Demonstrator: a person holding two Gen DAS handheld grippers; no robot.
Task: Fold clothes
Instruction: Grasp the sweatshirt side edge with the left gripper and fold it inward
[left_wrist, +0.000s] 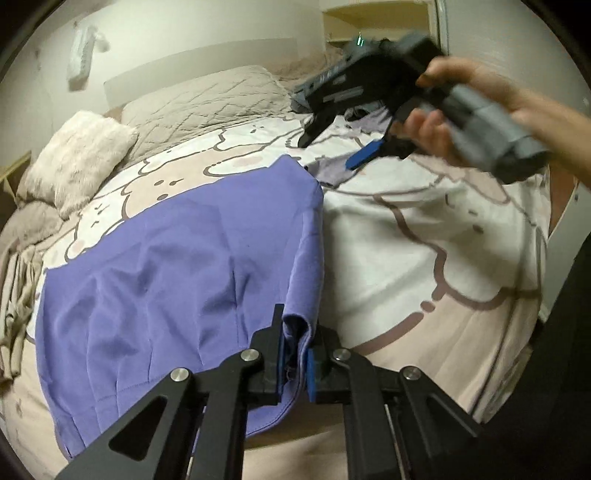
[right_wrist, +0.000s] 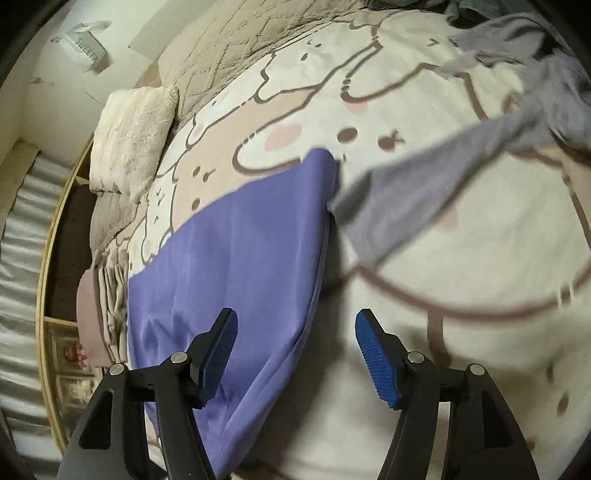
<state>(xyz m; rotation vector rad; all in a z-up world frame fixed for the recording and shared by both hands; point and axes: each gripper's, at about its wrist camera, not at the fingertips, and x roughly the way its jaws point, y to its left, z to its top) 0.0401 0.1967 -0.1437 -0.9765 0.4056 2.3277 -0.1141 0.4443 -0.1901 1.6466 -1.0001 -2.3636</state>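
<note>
Left claw (left_wrist: 295, 354) clenched on the near corner of the purple garment (left_wrist: 177, 266) – it lies folded lengthwise on the bed (left_wrist: 424, 251). Right claw (right_wrist: 295, 358) released, jaws wide, nothing between them. Likely one cross-fold left – the grey clothes (right_wrist: 424, 199) beyond look unfolded.

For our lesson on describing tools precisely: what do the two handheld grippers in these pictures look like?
Each is a black metal linkage with triangular cut-outs, silver round pivot bolts and two fingers faced with blue ribbed pads. The right gripper, seen in the left wrist view, has a blocky dark-grey body and handle. The left gripper shows the same black arms and blue pads. No sleeve is visible.
</note>
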